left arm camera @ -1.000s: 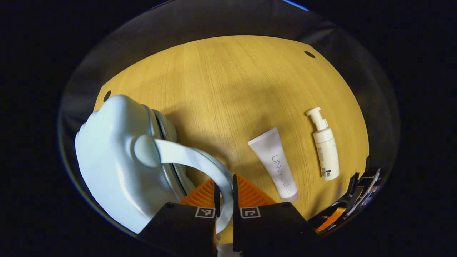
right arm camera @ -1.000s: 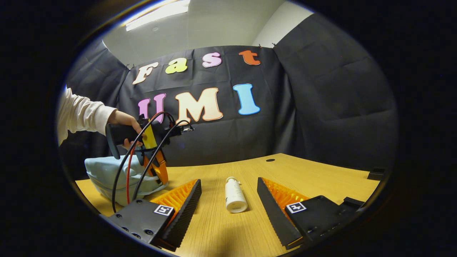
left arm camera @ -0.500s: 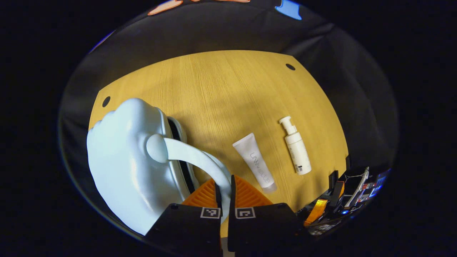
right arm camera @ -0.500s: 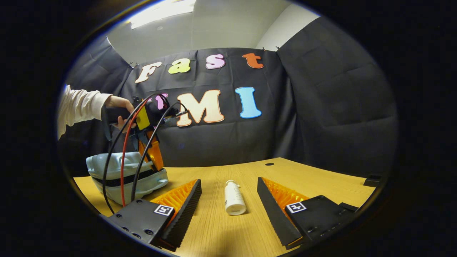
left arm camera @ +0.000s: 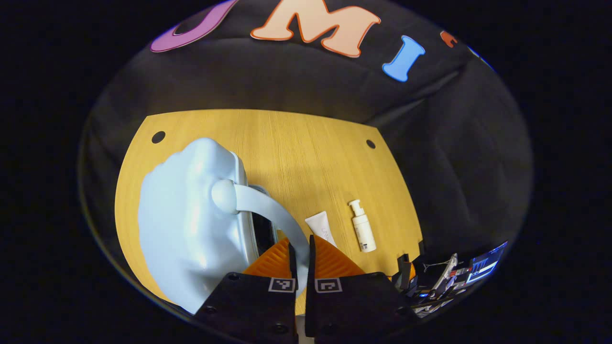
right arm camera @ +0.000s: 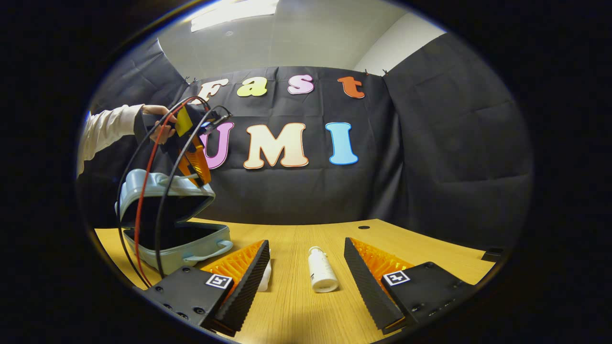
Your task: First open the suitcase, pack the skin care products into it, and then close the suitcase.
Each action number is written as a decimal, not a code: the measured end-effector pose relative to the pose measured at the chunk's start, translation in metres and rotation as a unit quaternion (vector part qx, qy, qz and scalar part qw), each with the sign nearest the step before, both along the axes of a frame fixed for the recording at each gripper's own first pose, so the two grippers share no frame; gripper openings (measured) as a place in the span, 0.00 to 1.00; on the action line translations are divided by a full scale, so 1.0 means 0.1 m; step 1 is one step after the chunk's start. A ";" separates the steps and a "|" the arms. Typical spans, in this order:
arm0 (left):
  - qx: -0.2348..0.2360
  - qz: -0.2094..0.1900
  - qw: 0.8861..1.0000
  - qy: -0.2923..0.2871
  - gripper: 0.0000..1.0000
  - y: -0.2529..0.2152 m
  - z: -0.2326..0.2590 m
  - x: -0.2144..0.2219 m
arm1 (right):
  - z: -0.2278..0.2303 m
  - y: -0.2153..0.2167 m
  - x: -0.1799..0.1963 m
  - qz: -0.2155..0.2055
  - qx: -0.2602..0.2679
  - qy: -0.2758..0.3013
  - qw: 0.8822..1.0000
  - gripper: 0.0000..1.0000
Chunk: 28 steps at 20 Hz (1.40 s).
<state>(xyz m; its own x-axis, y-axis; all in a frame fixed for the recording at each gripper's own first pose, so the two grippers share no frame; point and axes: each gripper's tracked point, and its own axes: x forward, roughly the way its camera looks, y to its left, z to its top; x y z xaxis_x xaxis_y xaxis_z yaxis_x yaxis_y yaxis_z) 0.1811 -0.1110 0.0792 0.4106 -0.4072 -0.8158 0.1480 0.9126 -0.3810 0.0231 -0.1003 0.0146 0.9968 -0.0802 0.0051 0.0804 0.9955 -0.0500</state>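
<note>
1. Black cloth walls close in a wooden tabletop (right arm camera: 334, 306), and on it sits the pale blue suitcase (left arm camera: 191, 229), toward its left end as the right gripper view has it.
2. Its lid (right arm camera: 162, 186) is tilted up on the far hinge, the mouth gaping toward the tabletop's middle; the base (right arm camera: 191, 246) lies flat.
3. The lid's curved handle (left arm camera: 272, 215) runs down between the fingers of the left hand-held gripper (left arm camera: 300, 260), which is clamped narrow on it from above, holding the lid up.
4. A white tube (left arm camera: 321, 227) lies just right of the suitcase, and a white pump bottle (left arm camera: 363, 231) lies beside the tube, a little farther out. Both have their long axes running roughly away from the cameras.
5. The right hand-held gripper (right arm camera: 306, 272) hangs low with its fingers spread wide. The pump bottle lies straight ahead between them, base toward the camera, untouched.
6. Judged from this, the right one is the nearer for the first pick: the bottle's axis lines up with its reach, so the fingers would close across the body, and the suitcase mouth lies off to its left.
</note>
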 end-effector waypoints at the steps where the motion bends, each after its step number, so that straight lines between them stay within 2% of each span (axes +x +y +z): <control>1: -0.008 0.010 1.000 -0.012 0.01 0.12 0.10 0.02 | 0.03 0.01 -0.01 0.000 0.002 -0.003 1.000 0.98; 4: -0.026 0.039 0.998 -0.046 0.01 0.49 0.39 0.04 | 0.10 0.04 -0.01 -0.002 0.003 -0.012 1.000 0.98; 9: -0.027 0.074 0.993 -0.084 0.01 1.14 0.73 0.03 | 0.21 0.14 0.04 -0.004 -0.011 -0.021 1.000 0.98; 14: -0.051 0.069 0.991 -0.104 0.00 1.68 0.84 -0.01 | 0.28 0.24 0.08 -0.011 -0.023 -0.025 0.999 0.98; 17: -0.103 0.065 0.985 -0.126 0.01 1.99 0.94 -0.01 | 0.32 0.31 0.07 -0.020 -0.031 -0.020 0.999 0.98; 19: -0.125 0.072 0.980 -0.139 0.01 2.26 0.90 0.00 | 0.44 0.35 0.06 -0.031 -0.043 -0.028 0.998 0.98; 22: -0.134 0.089 0.974 -0.158 0.00 2.80 0.72 -0.01 | 0.52 0.50 0.05 -0.033 -0.050 -0.045 0.997 0.98; 25: -0.155 0.107 0.966 -0.177 0.00 3.31 0.50 -0.06 | 0.47 0.63 0.08 -0.027 -0.018 -0.039 0.999 0.99; 28: -0.169 0.140 0.962 -0.163 0.00 3.81 0.10 -0.18 | 0.48 0.74 0.10 -0.025 -0.008 -0.036 0.999 1.00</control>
<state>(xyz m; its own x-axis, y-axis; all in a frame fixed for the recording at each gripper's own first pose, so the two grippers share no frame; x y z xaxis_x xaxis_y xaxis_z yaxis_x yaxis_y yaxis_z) 0.1631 0.2701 0.0892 0.7544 -0.4623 -0.4660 0.0752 0.7661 -0.6383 0.0330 -0.0261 0.0626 0.9884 -0.1298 0.0783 0.1345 0.9892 -0.0579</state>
